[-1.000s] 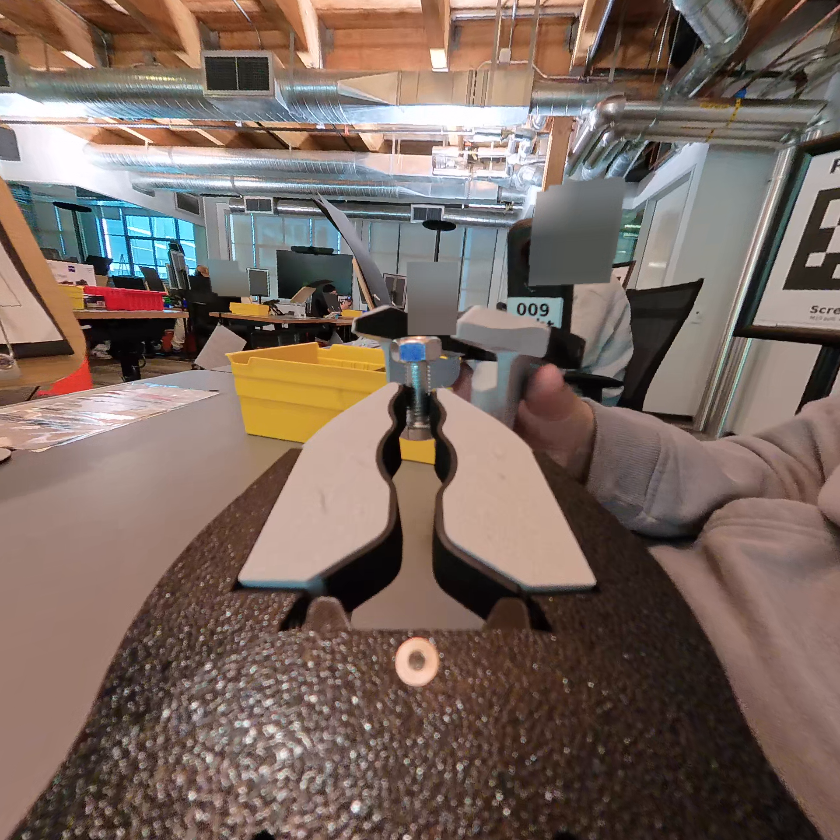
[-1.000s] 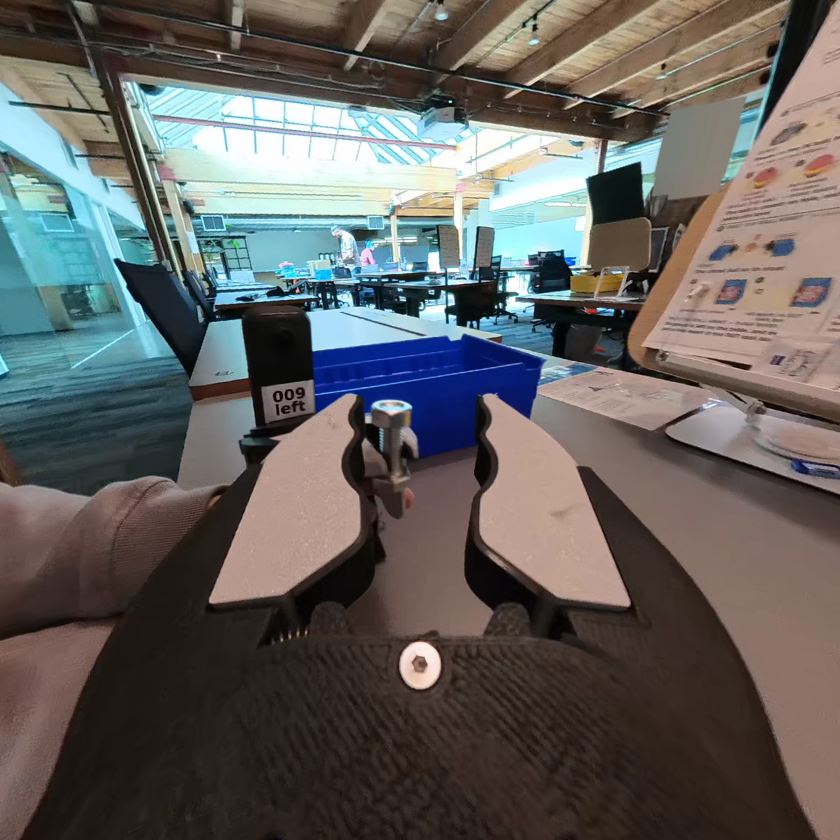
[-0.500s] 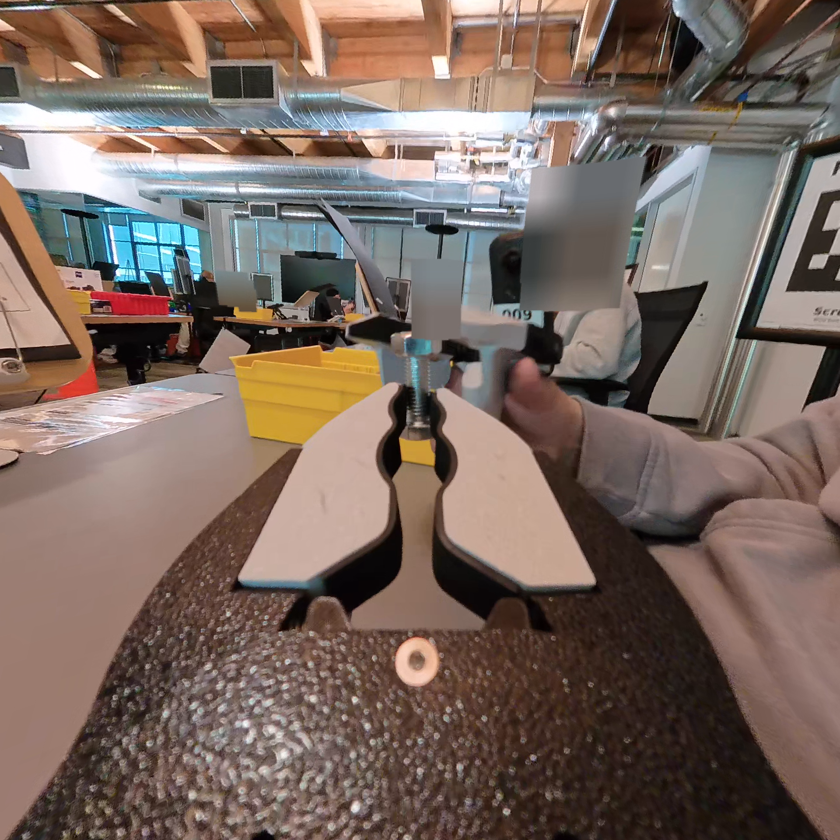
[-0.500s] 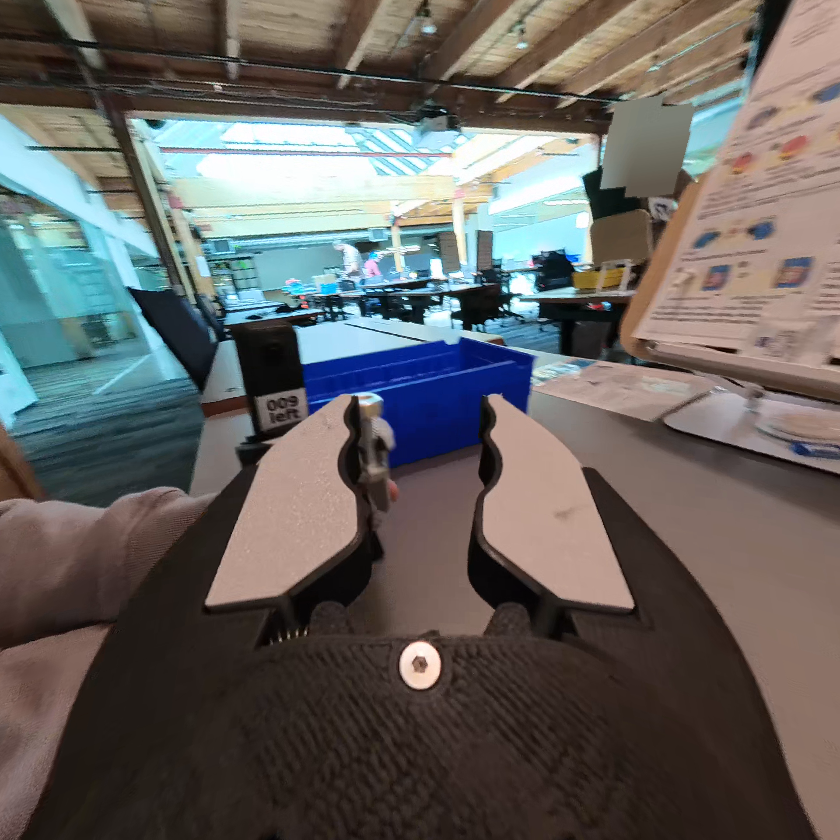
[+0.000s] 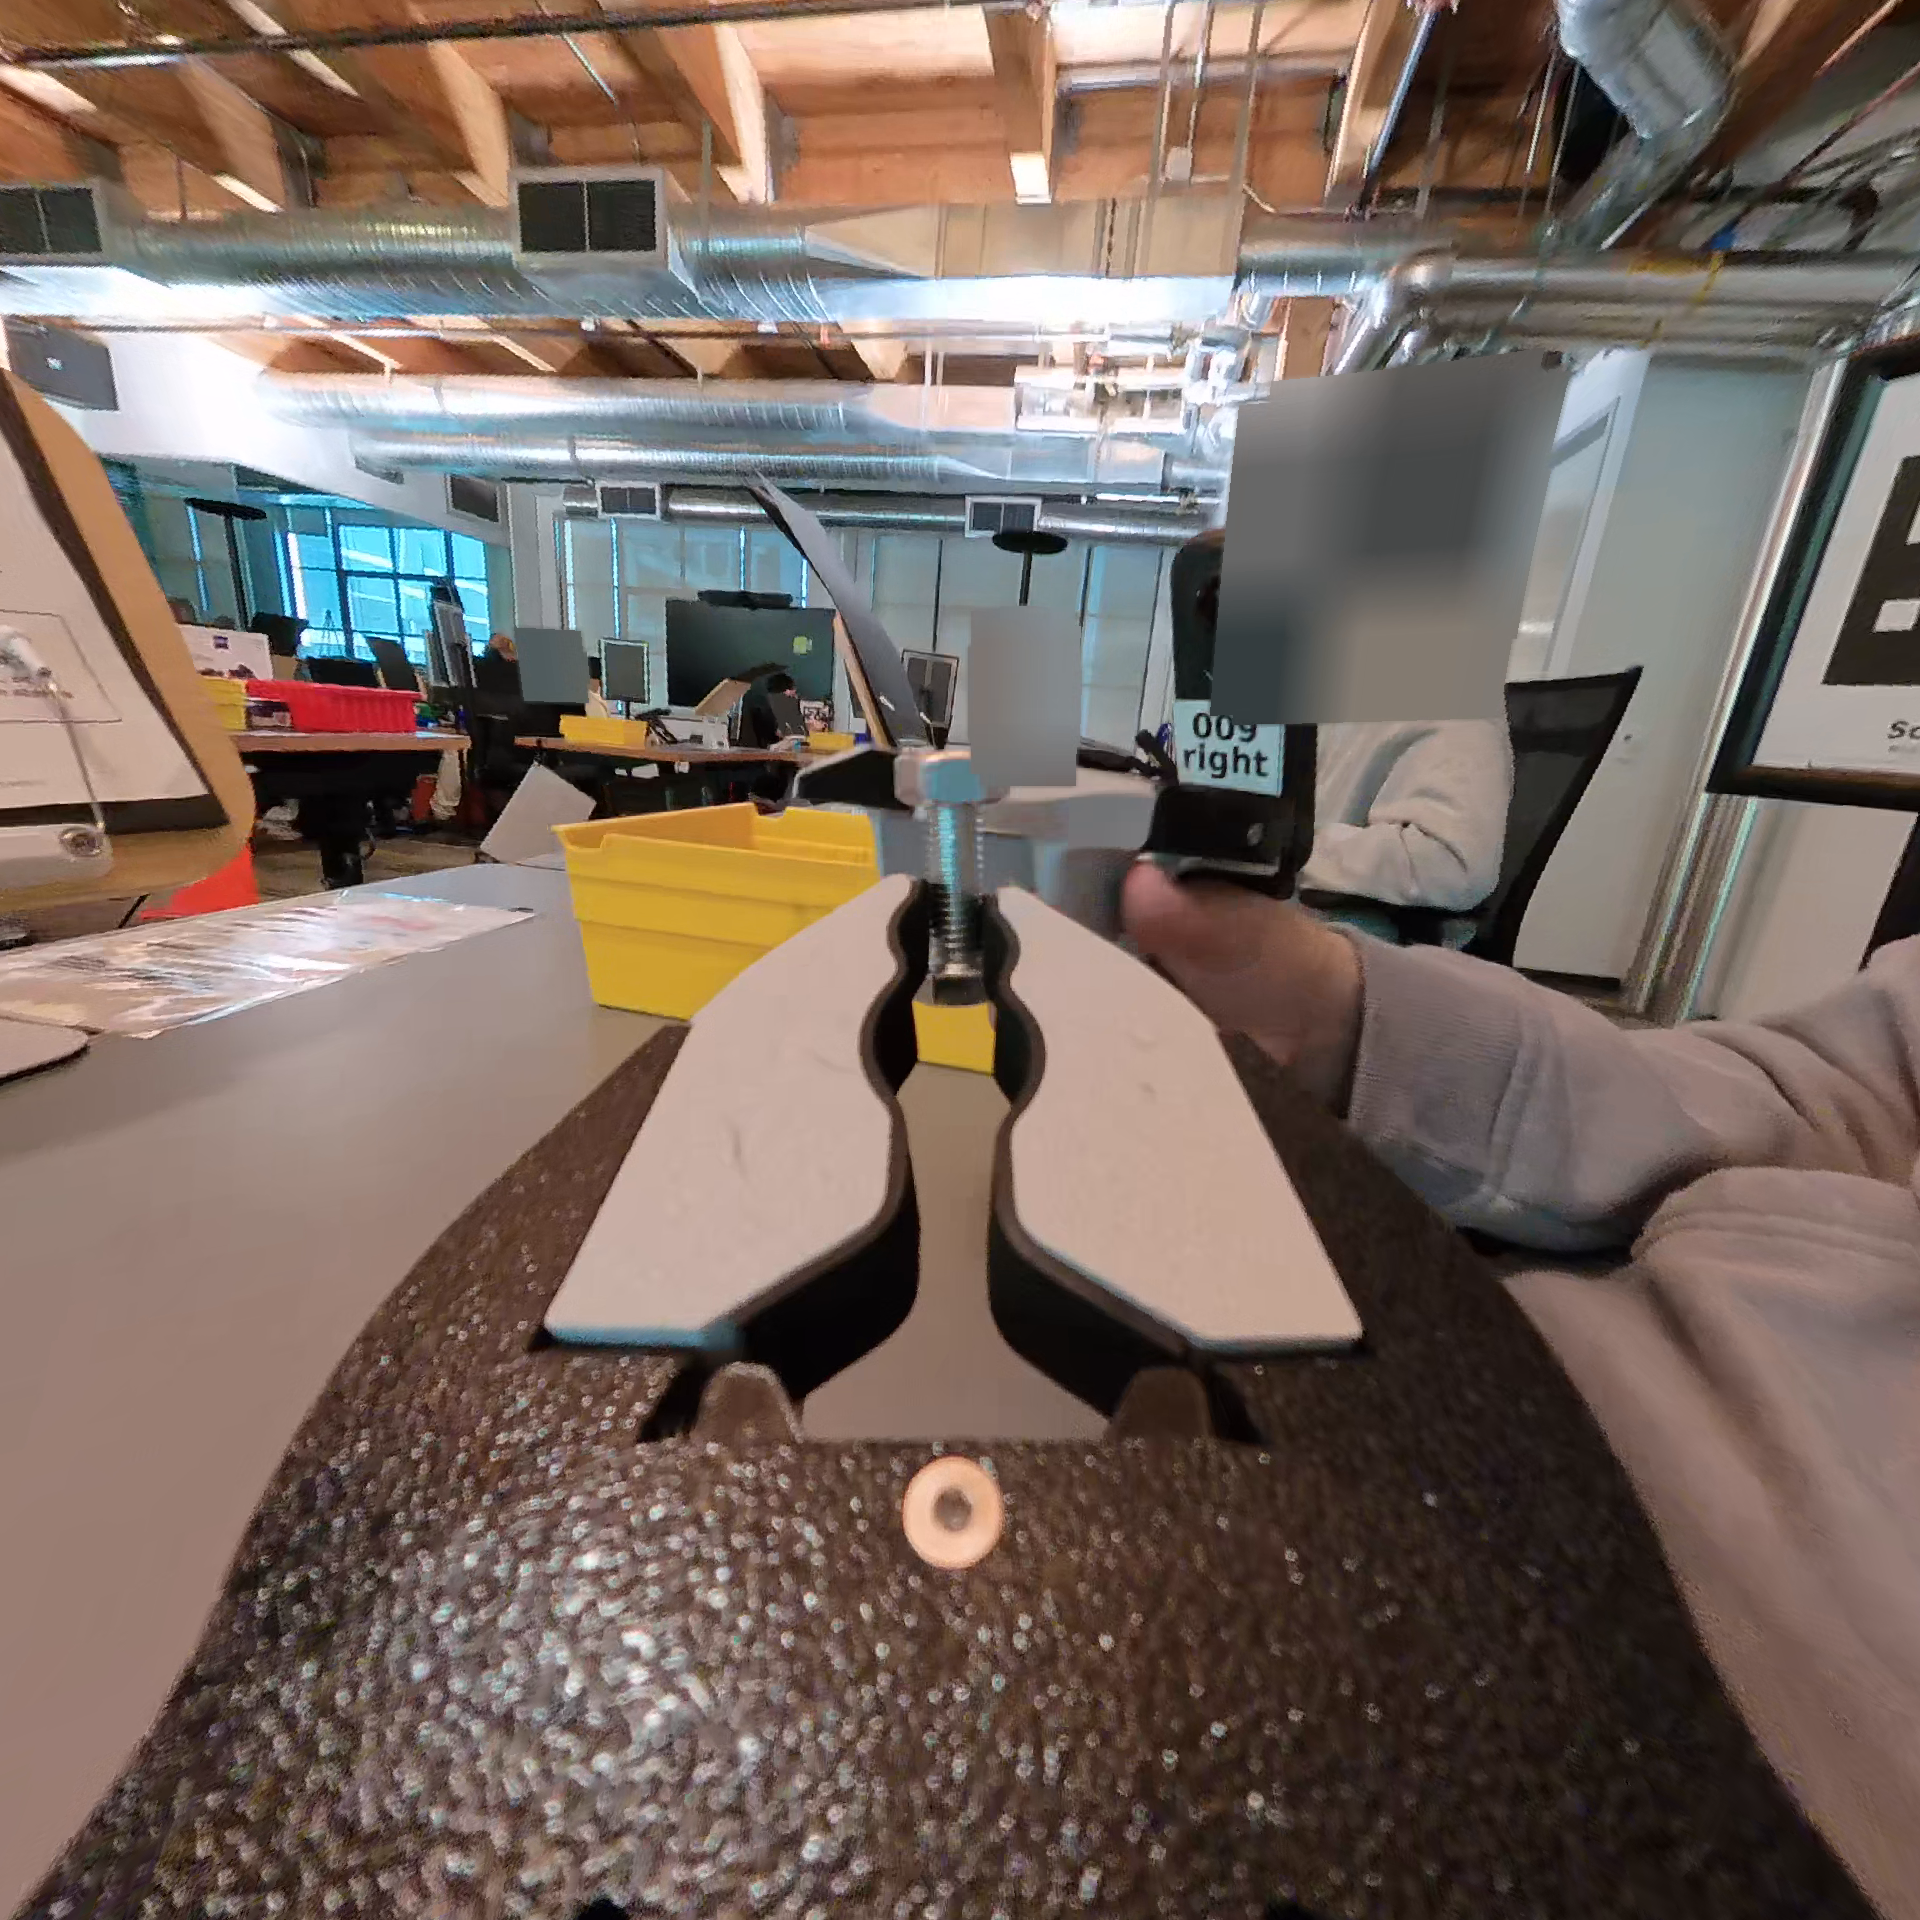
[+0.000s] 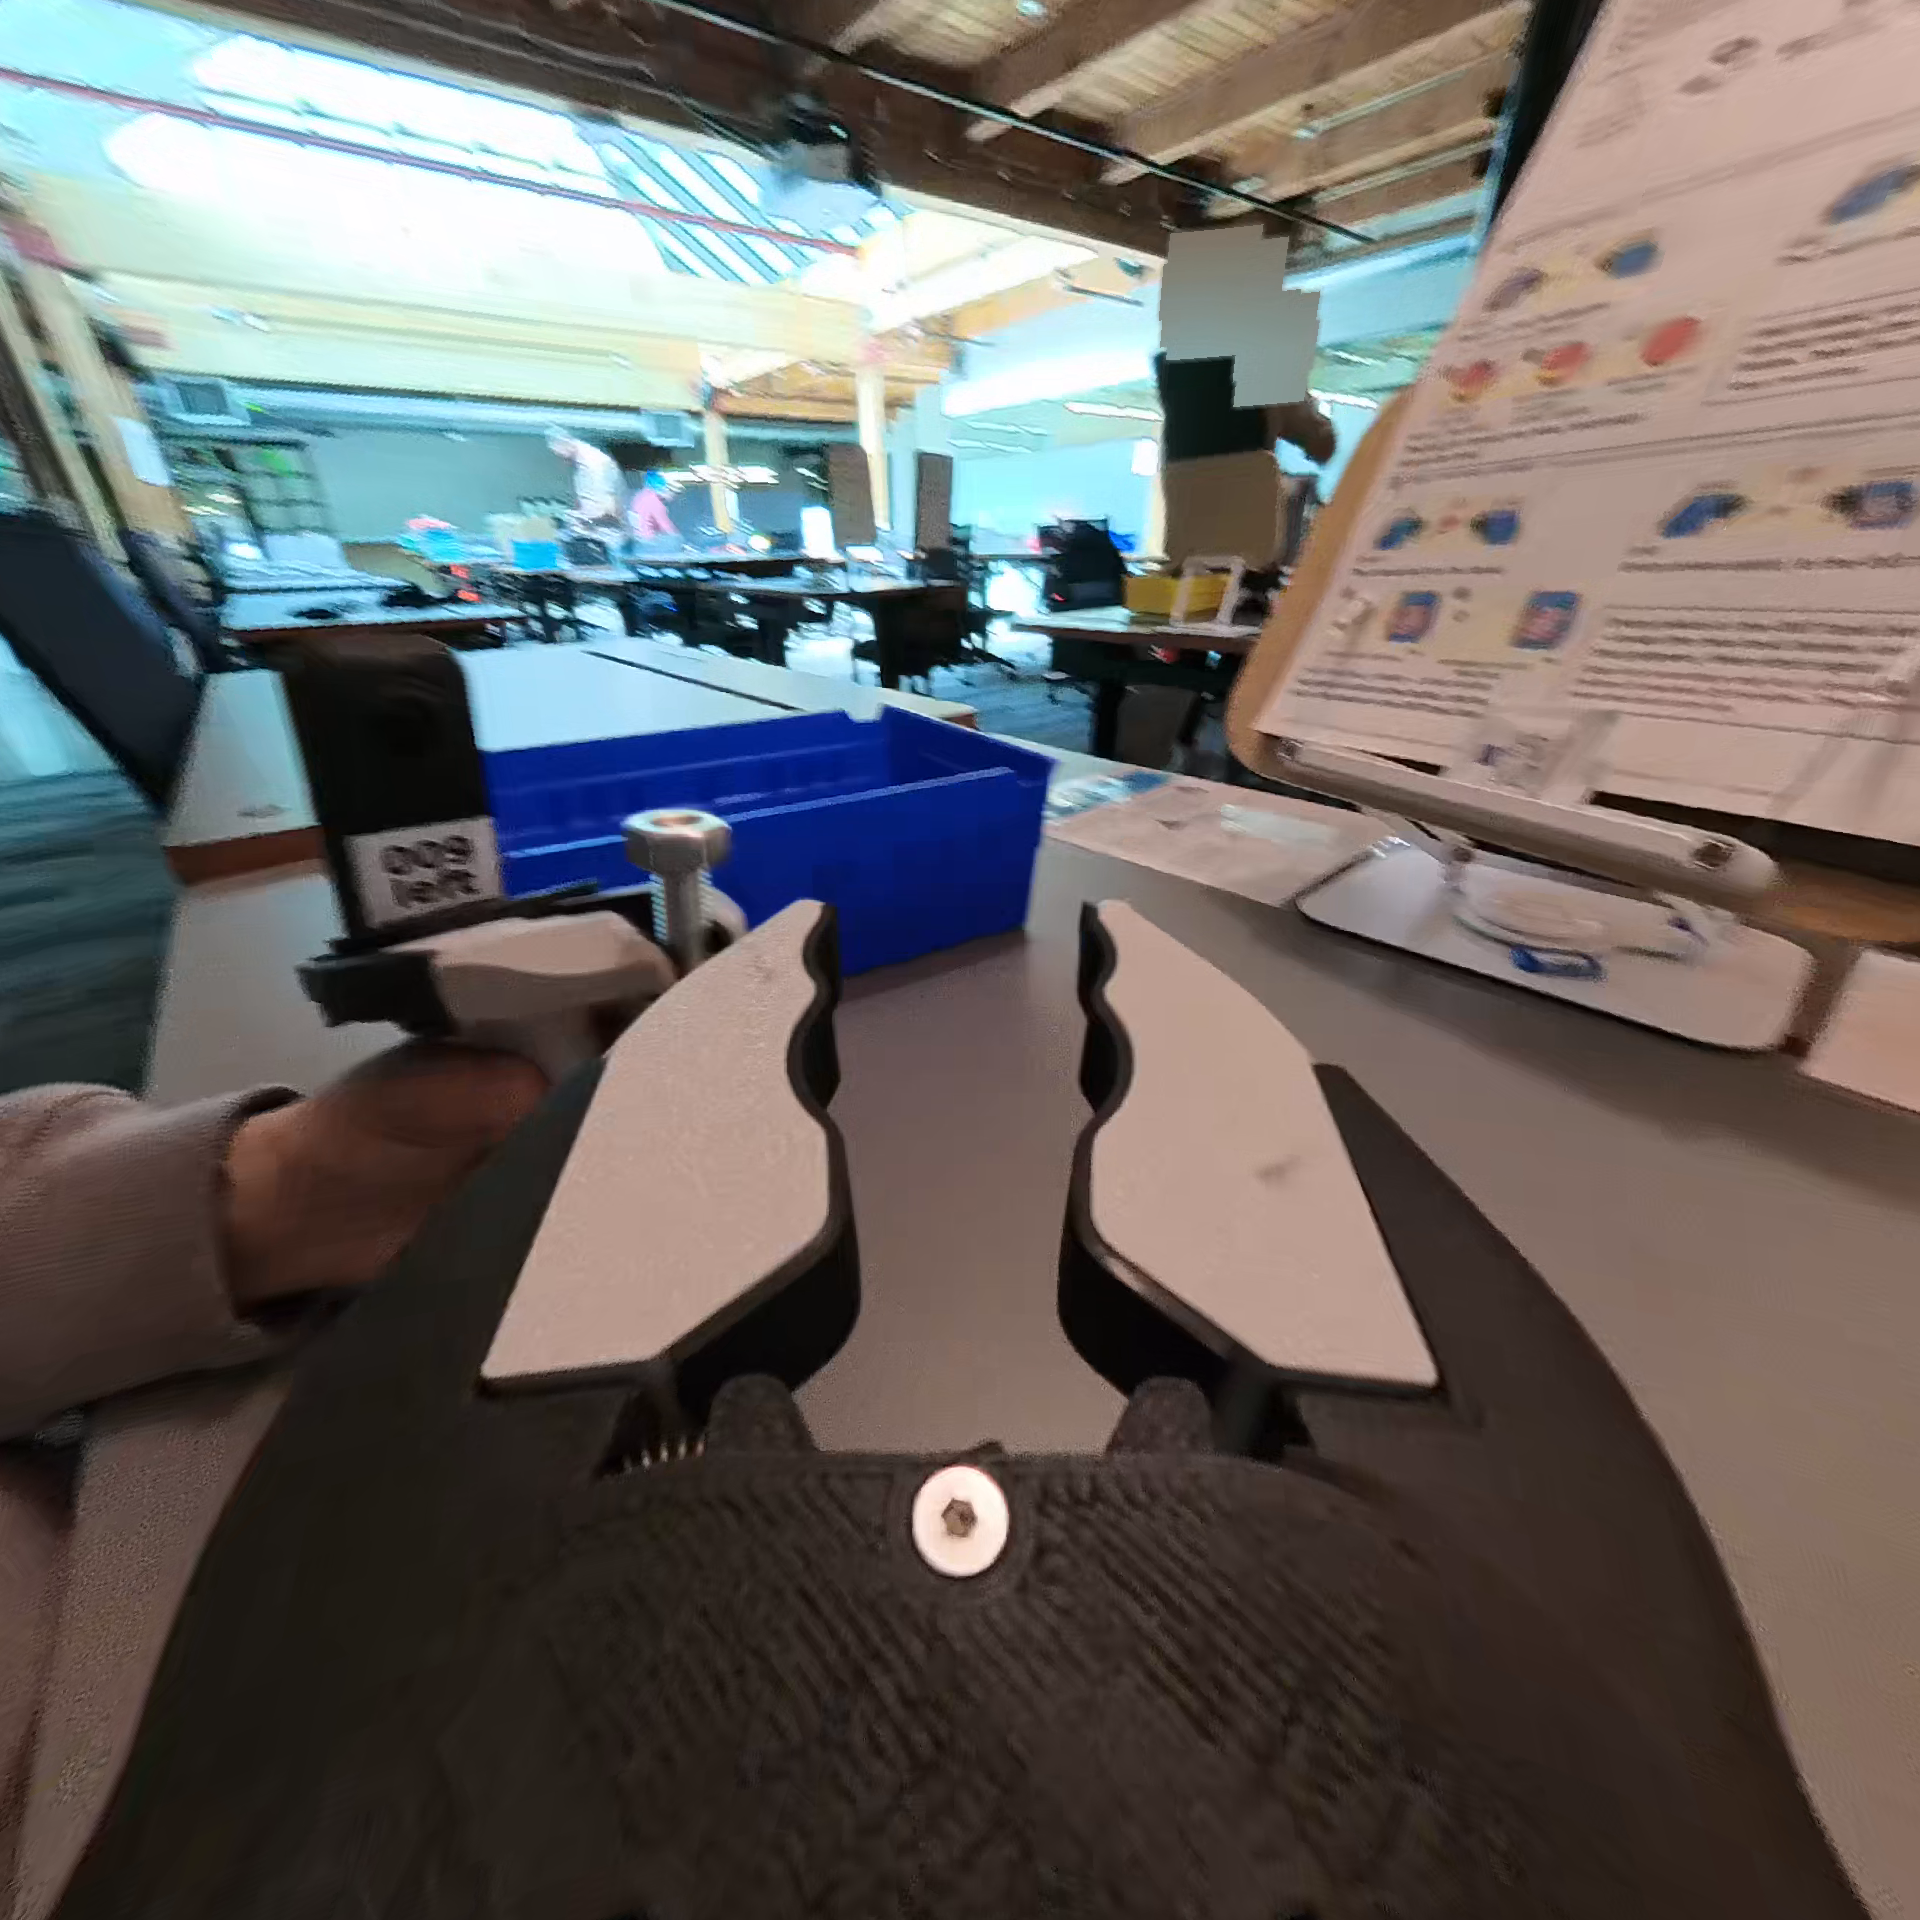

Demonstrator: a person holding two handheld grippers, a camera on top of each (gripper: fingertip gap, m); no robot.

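The left gripper (image 5: 956,935) has its grey pads clamped on the threaded shank of a silver steel hex-head bolt (image 5: 951,831), which stands upright, head up, above the grey table (image 5: 260,1195). Relative to that bolt, a yellow plastic bin (image 5: 707,883) sits just behind and to its left. The right gripper (image 6: 951,935) stands just beside the bolt with its fingers apart and bare, a blue plastic bin (image 6: 831,821) beyond them.

Speckled dark brown housing on the left gripper (image 5: 954,940), plain woven-textured black on the right gripper (image 6: 954,961). Flat grey wavy-edged fingers (image 5: 769,1122) backed in black. One pale hex-socket screw (image 6: 958,1519) centred below. Grey knit sleeves (image 5: 1621,1195). White labels on black camera mounts.
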